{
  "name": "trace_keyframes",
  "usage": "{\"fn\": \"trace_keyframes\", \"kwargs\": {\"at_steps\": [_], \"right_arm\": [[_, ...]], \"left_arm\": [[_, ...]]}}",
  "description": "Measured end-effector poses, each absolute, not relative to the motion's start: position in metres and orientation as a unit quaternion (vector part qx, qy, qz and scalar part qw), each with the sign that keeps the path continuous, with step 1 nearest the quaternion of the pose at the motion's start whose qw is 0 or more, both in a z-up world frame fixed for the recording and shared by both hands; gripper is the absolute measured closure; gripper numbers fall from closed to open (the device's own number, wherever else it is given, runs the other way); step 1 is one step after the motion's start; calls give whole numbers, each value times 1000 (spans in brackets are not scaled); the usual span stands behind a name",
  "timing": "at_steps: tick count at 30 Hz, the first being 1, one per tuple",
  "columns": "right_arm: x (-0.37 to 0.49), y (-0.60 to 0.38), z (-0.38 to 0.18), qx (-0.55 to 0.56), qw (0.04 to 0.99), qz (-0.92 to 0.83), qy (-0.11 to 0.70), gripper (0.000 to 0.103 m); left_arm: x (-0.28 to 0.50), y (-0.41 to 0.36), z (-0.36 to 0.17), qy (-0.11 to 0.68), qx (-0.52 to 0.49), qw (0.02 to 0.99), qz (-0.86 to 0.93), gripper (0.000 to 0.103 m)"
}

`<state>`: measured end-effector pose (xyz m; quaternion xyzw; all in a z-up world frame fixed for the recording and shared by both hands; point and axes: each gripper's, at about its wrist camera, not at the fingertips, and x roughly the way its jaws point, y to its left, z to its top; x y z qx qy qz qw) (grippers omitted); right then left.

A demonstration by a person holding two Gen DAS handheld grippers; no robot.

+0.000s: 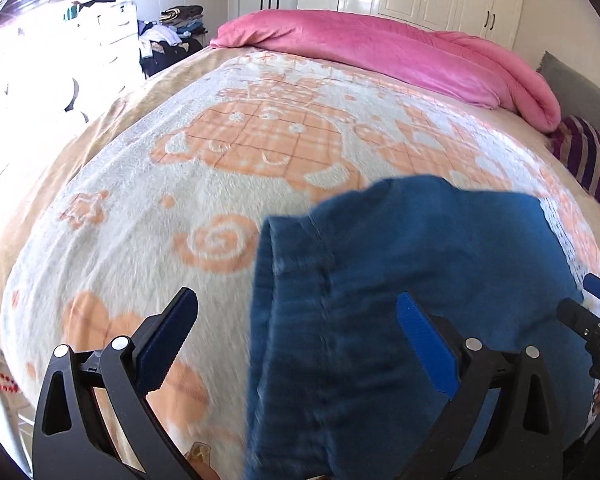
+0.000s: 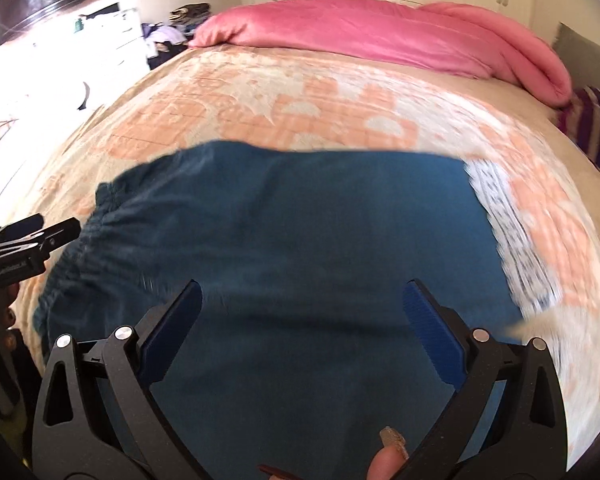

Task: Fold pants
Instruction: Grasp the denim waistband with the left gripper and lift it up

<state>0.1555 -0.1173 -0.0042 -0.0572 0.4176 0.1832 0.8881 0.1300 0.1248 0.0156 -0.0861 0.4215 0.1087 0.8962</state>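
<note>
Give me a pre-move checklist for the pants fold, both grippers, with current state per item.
1. Left gripper open: ok, fingers spread wide.
2. Right gripper open: ok, fingers spread wide.
3. Pants on the blanket: ok, they lie on the bed in front of both grippers.
4. Cloth free of both grippers: ok, no fabric is pinched between either pair of fingers.
5. Elastic waistband within left reach: ok, it sits on the left side beside the left gripper.
6. Pants flat, no wrinkles: cannot tell, both views are motion-blurred.
</note>
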Motion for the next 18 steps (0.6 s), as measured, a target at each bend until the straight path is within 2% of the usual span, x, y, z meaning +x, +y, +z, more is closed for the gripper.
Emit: {"fn": "trace_keyframes", "kwargs": {"at_steps": [6, 12, 18], "right_arm": [[196, -92, -3, -115, 886, 197, 404, 8], [244, -74, -3, -115, 871, 232, 418, 8], [282, -36, -19, -188, 849, 254, 423, 8]], "left_arm": [[163, 143, 9, 432, -76, 894, 94, 4], [191, 159, -9, 450, -78, 886, 84, 4], [204, 167, -28, 471, -99, 875, 46, 4]]}}
